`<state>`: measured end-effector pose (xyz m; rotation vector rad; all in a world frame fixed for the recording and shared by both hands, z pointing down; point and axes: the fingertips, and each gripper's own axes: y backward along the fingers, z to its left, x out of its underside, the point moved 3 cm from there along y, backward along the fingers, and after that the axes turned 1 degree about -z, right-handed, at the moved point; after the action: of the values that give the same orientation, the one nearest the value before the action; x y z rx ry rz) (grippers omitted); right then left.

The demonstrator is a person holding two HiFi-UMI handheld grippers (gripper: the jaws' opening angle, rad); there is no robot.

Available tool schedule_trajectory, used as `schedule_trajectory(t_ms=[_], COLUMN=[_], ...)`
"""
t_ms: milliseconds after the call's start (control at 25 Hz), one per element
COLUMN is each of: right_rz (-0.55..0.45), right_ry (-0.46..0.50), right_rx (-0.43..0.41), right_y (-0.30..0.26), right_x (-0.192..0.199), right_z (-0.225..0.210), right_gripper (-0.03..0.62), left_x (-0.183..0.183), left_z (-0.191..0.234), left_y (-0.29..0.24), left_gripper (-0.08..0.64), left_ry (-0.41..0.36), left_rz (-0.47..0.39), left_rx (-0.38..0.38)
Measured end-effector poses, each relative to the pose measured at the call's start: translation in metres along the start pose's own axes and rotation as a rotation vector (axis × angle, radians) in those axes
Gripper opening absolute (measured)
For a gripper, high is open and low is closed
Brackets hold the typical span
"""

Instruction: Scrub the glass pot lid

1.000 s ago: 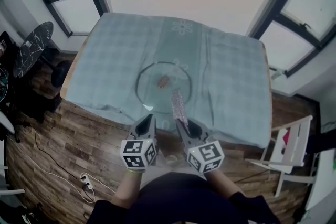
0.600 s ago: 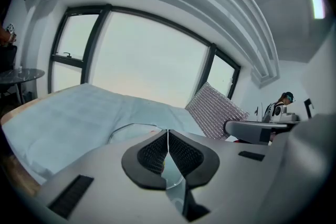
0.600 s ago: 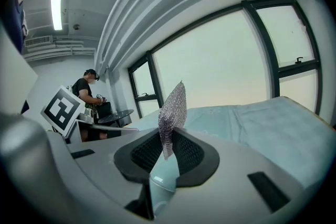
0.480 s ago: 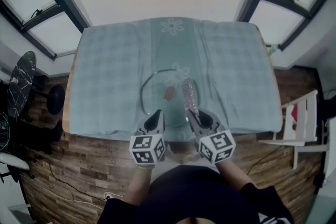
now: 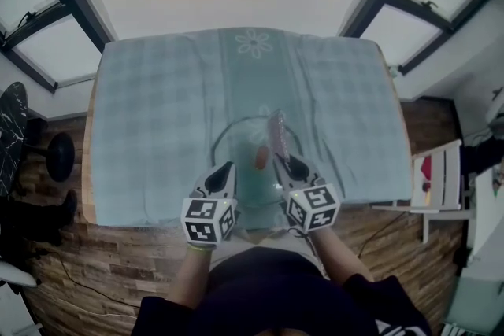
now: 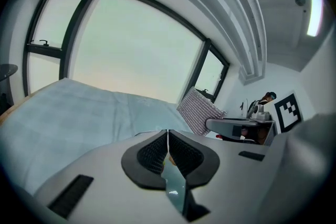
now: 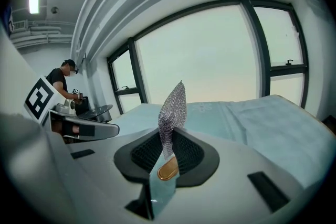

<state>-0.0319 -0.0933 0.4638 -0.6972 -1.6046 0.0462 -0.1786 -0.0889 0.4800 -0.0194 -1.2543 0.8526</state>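
Left gripper [image 5: 227,168] jaws together; right gripper [image 5: 279,162] jaws clamp mesh scrubber [image 5: 276,134].

the lid [image 5: 239,144] is glossy glass, the cloth [image 5: 157,106] matt, the scrubber [image 7: 172,106] glittery mesh.

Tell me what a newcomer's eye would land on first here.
A silvery mesh scrubber stands up from the shut right gripper, over the right side of the glass pot lid. The lid, with its brown knob, lies flat on a pale blue checked tablecloth near the table's front edge. The left gripper is at the lid's near left side, jaws shut on nothing.
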Motion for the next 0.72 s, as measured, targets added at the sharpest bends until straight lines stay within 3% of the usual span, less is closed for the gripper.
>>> schedule_trajectory(t_ms=[440,720], right_rz=[0.081,0.162], right_ry=[-0.035,-0.013], right_rx=[0.126,0.163], right_y=[-0.054,-0.083], right_x=[0.016,0.027], right_z=[-0.018,-0.022], right_gripper=[0.060,0.060], left_x=[-0.002,-0.001], left_z=[0.043,0.057], left_y=[-0.029,-0.045], left_gripper=[0.008,0.008], left_ry=[-0.035,-0.047], left_rz=[0.075,0.108], left_rx=[0.074,0.115])
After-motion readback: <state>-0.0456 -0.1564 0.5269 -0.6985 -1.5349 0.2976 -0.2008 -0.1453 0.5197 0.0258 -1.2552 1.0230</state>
